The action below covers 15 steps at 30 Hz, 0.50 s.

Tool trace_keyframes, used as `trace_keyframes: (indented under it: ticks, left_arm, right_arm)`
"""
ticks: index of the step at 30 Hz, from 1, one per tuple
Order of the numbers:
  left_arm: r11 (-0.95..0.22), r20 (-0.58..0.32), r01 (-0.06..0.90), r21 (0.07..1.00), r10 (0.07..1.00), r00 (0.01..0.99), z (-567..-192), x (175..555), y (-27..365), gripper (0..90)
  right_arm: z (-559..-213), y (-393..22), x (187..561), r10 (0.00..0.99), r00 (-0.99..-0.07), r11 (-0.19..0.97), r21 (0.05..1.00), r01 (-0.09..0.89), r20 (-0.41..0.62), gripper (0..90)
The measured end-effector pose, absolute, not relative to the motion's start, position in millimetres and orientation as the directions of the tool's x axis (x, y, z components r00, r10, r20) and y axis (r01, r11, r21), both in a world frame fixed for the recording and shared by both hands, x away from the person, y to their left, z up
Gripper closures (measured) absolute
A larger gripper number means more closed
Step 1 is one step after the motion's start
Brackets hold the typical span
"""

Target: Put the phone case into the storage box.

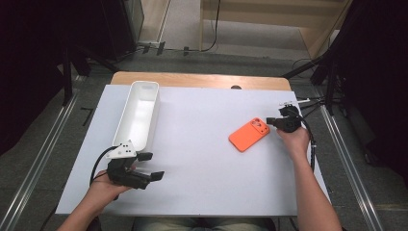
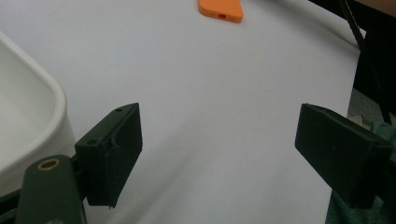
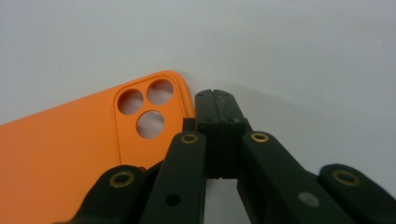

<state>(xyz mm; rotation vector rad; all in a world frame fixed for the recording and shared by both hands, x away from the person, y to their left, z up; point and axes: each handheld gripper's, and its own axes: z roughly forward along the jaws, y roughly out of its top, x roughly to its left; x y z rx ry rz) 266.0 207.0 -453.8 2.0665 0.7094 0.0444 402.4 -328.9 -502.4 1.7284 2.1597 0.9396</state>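
Progress: we judge early, phone case (image 3: 70, 154) not lifted | Right gripper (image 3: 215, 100): jaws together, empty, case touching their side | Left gripper (image 2: 219, 154): jaws apart, empty, beside white bin (image 2: 23, 116) | Left: grasp, presumably binning.

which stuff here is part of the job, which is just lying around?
In the job:
- orange phone case
- right gripper, shut, at the case's camera-hole corner

Lying about:
- white bin, untouched, possibly a later drop-off
- left gripper, open, holding nothing beside the bin
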Motion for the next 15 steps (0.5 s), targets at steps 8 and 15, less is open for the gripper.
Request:
trace_keyframes:
  ticks: [8,15]
  left_arm:
    - [-0.412,-0.233,0.467,0.782,0.502,0.833,-454.1,266.3,207.3,14.8]
    - [-0.410,-0.231,0.464,0.785,0.501,0.834,-453.8,266.2,206.3,14.7]
  right_arm:
    - [-505.7,-329.0,402.0,0.931,-0.289,0.109,0.589,0.801,0.221,88.3]
    - [-505.4,-323.8,400.3,0.923,-0.306,0.120,0.582,0.804,0.233,88.4]
